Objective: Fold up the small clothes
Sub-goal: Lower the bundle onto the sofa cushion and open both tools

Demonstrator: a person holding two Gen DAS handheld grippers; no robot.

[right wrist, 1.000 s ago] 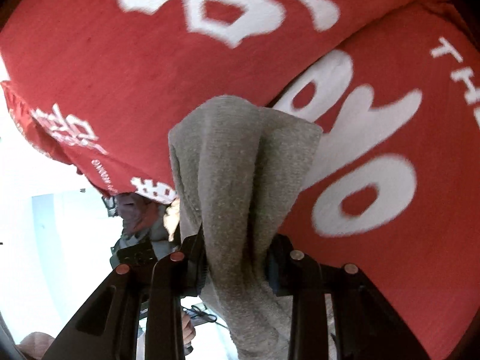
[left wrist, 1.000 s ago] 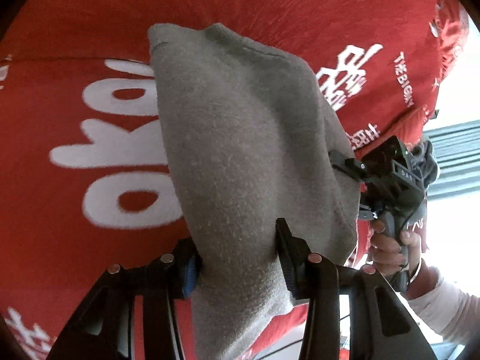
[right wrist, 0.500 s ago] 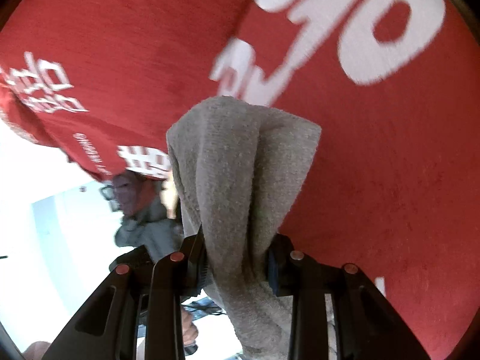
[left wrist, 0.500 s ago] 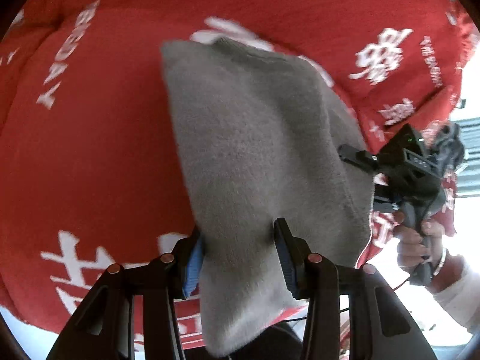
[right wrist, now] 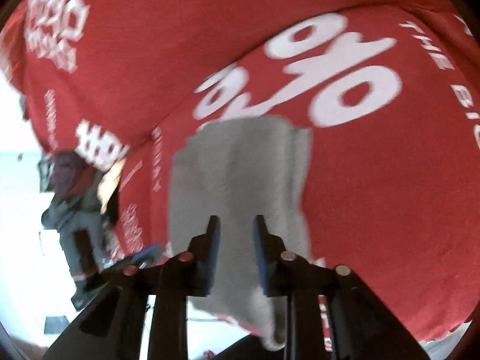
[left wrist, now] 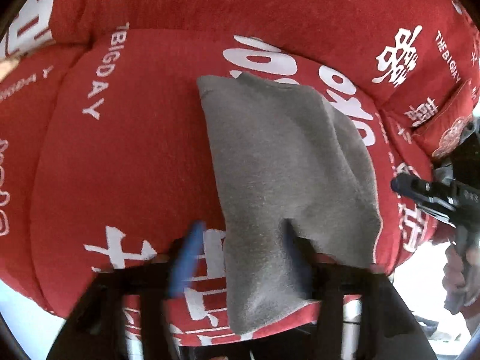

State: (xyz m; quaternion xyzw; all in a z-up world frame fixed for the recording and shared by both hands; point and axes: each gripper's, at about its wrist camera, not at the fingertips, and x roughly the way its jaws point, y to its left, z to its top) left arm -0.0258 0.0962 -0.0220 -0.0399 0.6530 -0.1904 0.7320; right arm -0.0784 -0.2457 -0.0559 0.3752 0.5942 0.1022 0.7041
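A small grey cloth [left wrist: 279, 162] lies spread flat on a red cushion [left wrist: 126, 174] with white lettering. Its near end runs between the fingers of my left gripper [left wrist: 241, 228], whose jaws are opening. The left blue pad [left wrist: 186, 258] stands clear of the cloth, with red fabric showing in the gap. In the right wrist view the same grey cloth [right wrist: 240, 174] lies under and beyond my right gripper [right wrist: 237, 222]. Its jaws are closing to a narrow gap, both pads bare, with the cloth behind them. The right gripper [left wrist: 435, 192] and the hand holding it show at the right edge.
The red cushion [right wrist: 375, 195] fills both views, with a seam and a raised back part [left wrist: 270, 6] beyond the cloth. Its front edge drops to a bright floor [right wrist: 18, 240] at the lower left. A blurred figure in grey [right wrist: 72, 198] is at the left.
Both grippers were shut on the bunched, hanging grey cloth. Now it lies flat on the cushion, the left jaws have spread and the right pads are off it. Both views swung across the cushion.
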